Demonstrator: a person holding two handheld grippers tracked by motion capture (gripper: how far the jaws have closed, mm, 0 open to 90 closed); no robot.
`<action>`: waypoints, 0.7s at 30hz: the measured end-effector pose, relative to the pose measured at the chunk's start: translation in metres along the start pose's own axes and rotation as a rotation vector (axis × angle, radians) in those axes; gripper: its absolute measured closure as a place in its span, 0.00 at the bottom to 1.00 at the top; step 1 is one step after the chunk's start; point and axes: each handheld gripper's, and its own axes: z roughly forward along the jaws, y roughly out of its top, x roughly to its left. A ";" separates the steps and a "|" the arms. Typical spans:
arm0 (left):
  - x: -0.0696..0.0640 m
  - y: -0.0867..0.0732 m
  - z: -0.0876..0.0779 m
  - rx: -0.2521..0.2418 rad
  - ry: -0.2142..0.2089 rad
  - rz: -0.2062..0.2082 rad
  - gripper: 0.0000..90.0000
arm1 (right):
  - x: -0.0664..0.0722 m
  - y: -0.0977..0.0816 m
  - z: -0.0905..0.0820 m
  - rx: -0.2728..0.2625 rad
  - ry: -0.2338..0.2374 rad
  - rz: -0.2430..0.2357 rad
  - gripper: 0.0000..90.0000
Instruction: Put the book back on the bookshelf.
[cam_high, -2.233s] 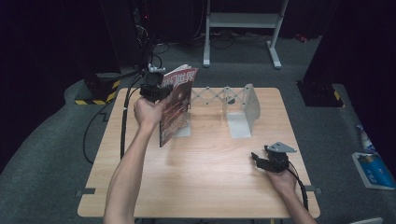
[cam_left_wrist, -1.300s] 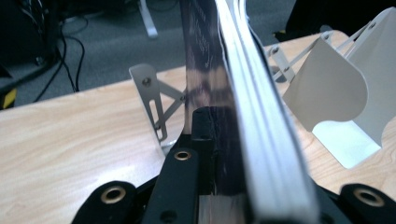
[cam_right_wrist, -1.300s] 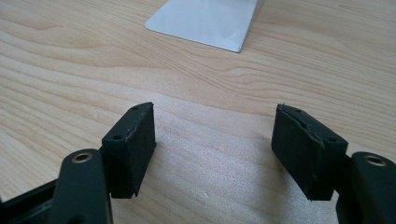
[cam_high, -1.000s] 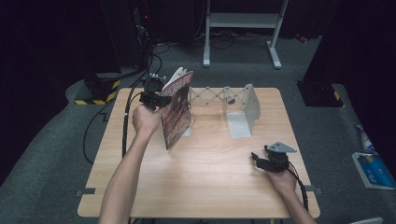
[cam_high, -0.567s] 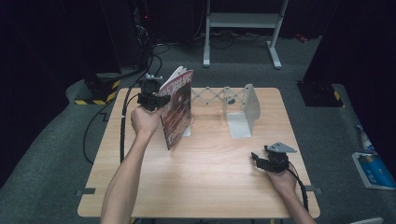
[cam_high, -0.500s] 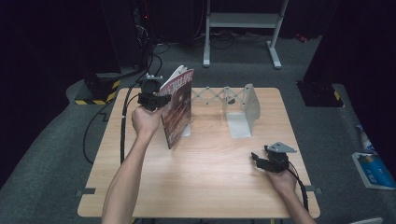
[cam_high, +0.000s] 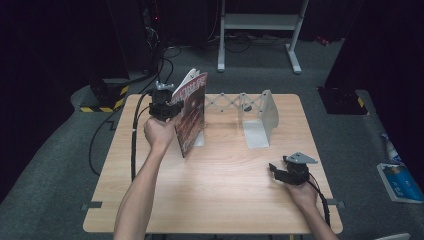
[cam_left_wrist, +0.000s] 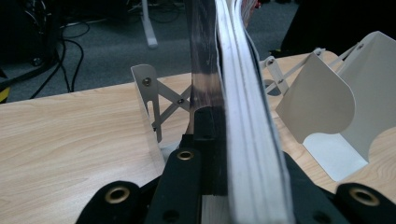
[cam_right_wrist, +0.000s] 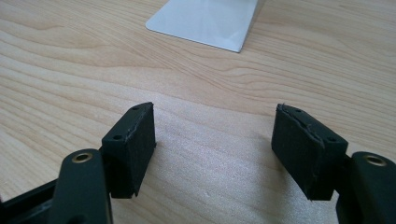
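My left gripper (cam_high: 169, 106) is shut on a thick book (cam_high: 191, 116) with a dark red cover, held upright on its edge over the table's back left. In the left gripper view the book's white pages (cam_left_wrist: 243, 93) run up between the jaws of the left gripper (cam_left_wrist: 228, 140). A white folding book rack (cam_high: 262, 117) stands just behind and to the right of it. The rack's left plate (cam_left_wrist: 147, 100) is close beside the cover, and the right plate (cam_left_wrist: 322, 98) stands farther off. My right gripper (cam_high: 274, 169) rests open on the front right of the table, nothing between its pads (cam_right_wrist: 133, 140).
The wooden table (cam_high: 225, 190) has bare room across its middle and front. The flat foot of the rack's right plate (cam_right_wrist: 205, 21) lies ahead of the right gripper. Cables and a white stand's legs (cam_high: 260, 30) are on the dark floor behind. A blue packet (cam_high: 400, 180) lies on the floor at right.
The left hand has carried the book a little to the right, closer to the rack's left plate. The right gripper has stayed put.
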 end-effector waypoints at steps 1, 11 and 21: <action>0.000 -0.001 0.000 -0.006 0.001 -0.006 0.93 | 0.000 0.000 0.000 0.000 0.000 0.000 0.34; -0.004 -0.008 0.002 -0.046 0.029 -0.026 0.93 | 0.000 0.000 0.000 -0.001 0.000 -0.003 0.34; -0.007 -0.012 0.006 -0.057 0.015 -0.050 0.93 | 0.000 0.000 0.000 -0.001 0.000 -0.002 0.34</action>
